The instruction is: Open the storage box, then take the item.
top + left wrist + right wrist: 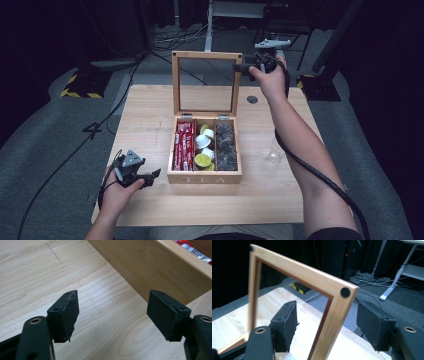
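Note:
A wooden tea box [204, 176] stands mid-table with its glass-paned lid [206, 55] raised upright. It holds red packets [184, 145], small round capsules [204, 147] and dark bags [226, 145]. My right gripper [240, 67] is at the lid's top right corner. In the right gripper view its jaws are open on either side of the lid frame [332, 315], with gaps on both sides of the right gripper [327, 325]. My left gripper [152, 177] is low over the table by the box's front left corner. The left gripper [112, 315] is open and empty, facing the box wall [155, 267].
A clear glass [274, 152] stands on the table [150, 120] right of the box, close to my right forearm. A round cable hole [252, 99] sits behind the box at the right. Cables and stand bases lie on the floor beyond the table.

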The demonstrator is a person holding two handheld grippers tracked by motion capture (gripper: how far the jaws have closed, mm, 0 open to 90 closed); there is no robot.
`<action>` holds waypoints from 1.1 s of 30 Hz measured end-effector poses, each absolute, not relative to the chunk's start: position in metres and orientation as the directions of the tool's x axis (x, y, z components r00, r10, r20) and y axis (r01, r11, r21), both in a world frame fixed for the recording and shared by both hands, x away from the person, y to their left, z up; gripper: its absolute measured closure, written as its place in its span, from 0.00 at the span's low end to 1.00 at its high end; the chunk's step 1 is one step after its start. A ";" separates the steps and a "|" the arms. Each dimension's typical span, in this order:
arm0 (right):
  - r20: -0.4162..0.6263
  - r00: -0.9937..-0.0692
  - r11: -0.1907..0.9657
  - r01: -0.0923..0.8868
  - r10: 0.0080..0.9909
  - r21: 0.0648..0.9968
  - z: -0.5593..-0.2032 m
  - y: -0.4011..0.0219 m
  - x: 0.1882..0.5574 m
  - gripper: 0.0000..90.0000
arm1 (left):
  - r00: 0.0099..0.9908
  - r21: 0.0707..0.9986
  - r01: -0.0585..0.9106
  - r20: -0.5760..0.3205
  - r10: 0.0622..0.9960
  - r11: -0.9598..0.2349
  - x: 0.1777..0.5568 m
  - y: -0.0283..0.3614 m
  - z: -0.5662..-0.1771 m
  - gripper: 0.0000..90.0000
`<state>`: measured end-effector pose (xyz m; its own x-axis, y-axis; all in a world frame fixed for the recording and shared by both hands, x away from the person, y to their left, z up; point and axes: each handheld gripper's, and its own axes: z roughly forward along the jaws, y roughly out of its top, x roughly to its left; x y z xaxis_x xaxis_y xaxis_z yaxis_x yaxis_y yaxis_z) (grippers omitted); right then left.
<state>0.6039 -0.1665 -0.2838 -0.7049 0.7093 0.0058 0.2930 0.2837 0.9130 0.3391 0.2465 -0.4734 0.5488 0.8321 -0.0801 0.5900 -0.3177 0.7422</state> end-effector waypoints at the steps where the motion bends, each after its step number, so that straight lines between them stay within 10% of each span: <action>1: 0.006 -0.712 0.283 0.288 0.702 0.915 -0.282 -0.169 0.599 0.37 | 0.547 0.745 0.588 -0.082 0.833 -0.313 0.339 0.246 -0.472 0.29; 33: 0.118 -0.856 0.357 0.330 0.504 0.874 -0.338 -0.193 0.475 0.37 | 0.541 0.712 0.613 -0.060 0.839 -0.344 0.336 0.245 -0.477 0.30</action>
